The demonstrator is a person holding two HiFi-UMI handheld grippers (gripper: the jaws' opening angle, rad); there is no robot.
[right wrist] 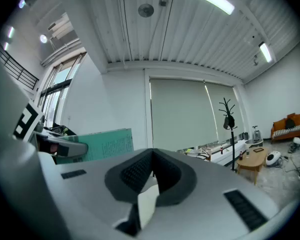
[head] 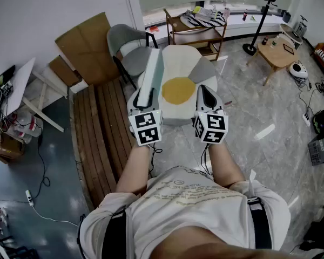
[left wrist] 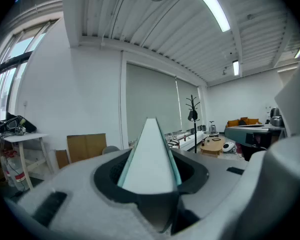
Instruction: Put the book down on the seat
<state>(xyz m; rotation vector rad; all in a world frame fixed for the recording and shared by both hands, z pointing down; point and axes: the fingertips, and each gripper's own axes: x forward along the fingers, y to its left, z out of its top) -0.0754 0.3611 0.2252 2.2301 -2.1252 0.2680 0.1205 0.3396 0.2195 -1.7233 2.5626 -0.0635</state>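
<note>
A thin book (head: 152, 75) with a teal cover and white page edge stands on edge in my left gripper (head: 146, 97), which is shut on its lower end. In the left gripper view the book's edge (left wrist: 151, 149) runs straight out from between the jaws of the left gripper (left wrist: 151, 180). The book hangs over the near left side of the seat (head: 184, 60), a white egg-shaped cushion with a yellow round centre (head: 178, 90). My right gripper (head: 206, 94) is beside it over the seat's near right side, shut and empty. From the right gripper (right wrist: 151, 170) the teal cover (right wrist: 104, 143) shows at the left.
A grey chair (head: 125, 46) and cardboard sheets (head: 88, 38) stand behind the seat at the left. A slatted wooden bench (head: 104, 129) lies to the left. A wooden shelf (head: 197, 28), a tripod (head: 259, 27) and a low wooden table (head: 277, 53) are at the back right. Cables trail on the floor.
</note>
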